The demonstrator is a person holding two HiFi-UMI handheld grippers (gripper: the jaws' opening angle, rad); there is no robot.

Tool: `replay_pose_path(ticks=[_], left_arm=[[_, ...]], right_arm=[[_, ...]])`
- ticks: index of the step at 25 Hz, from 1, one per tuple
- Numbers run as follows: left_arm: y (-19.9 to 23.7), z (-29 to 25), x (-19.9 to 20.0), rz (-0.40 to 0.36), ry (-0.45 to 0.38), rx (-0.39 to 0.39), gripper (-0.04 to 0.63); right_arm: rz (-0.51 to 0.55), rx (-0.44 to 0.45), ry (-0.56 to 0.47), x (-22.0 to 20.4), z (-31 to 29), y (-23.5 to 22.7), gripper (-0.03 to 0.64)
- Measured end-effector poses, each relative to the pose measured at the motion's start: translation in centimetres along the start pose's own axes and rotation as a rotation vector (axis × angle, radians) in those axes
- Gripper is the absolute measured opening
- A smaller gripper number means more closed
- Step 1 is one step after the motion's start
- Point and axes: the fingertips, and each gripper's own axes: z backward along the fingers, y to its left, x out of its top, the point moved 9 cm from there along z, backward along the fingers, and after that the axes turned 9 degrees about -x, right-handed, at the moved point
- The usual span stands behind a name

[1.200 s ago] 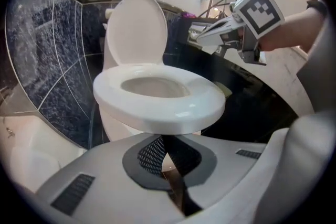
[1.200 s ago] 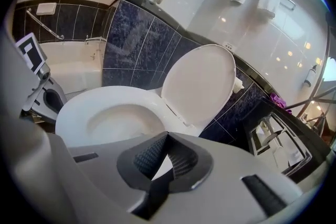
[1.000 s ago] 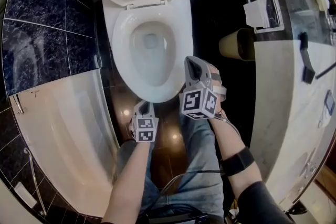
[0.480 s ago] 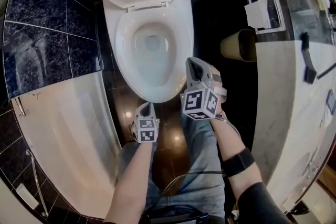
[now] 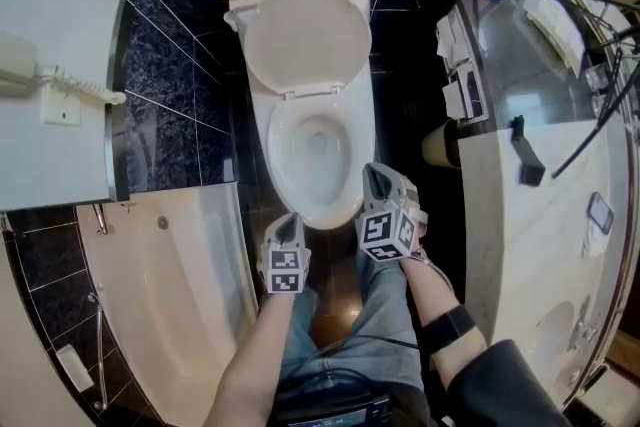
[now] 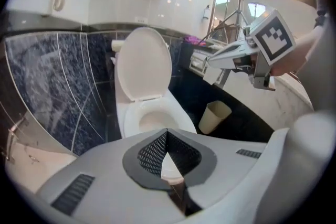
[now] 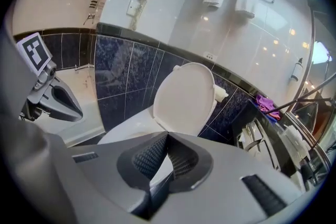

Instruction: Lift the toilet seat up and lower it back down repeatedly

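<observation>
The toilet seat [image 5: 308, 40] stands raised against the back wall, well apart from both pairs of jaws, which sit just short of the front rim of the bowl [image 5: 278, 160]. The left gripper [image 5: 289, 221] and right gripper [image 5: 373, 173] are both closed on nothing. I can't tell seat from lid. Both forearms reach forward, the grippers slanting down.

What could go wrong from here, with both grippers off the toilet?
1. The left gripper and right gripper are both shut and empty. If they nudge the raised lid without clamping it, it may slip and slam onto the bowl.
2. The bin stands beside the bowl on the right gripper's side, so a wide swing could knock it.
</observation>
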Motion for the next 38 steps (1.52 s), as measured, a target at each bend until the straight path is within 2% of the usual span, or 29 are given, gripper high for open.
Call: replay_pose_path(ticks=[3,6,12,17,22,28,38], left_arm=[[0.1,4.6,5.5,-0.052,-0.047,0.014,-0.005],[-0.3,8.7,10.0,-0.07,-0.095,0.026,-0.005],[-1.2,15.6,17.1,-0.1,-0.196,0.068,-0.005],[-1.1,18.7,21.4,-0.154,-0.272,0.085,-0.005],[-1.4,21.3,23.5,-0.177,-0.32,0.101,-0.005],[-1.9,24.1,24.4,-0.196,-0.377,0.102,-0.005],[-1.4,25.4,23.6,-0.162,-0.408,0.125,-0.005]], right_arm=[[-0.072,0.004,-0.038,3.9,2.8,-2.1,0.018],[-0.135,0.012,-0.071,6.9,5.6,-4.2,0.018],[-0.256,0.01,-0.112,10.6,11.0,-8.8,0.018],[-0.298,-0.021,-0.14,11.9,13.8,-12.5,0.018],[-0.342,-0.04,-0.152,11.9,16.3,-15.2,0.018],[-0.395,-0.06,-0.166,10.7,18.0,-16.2,0.018],[-0.389,-0.06,-0.136,9.1,17.5,-15.0,0.02]])
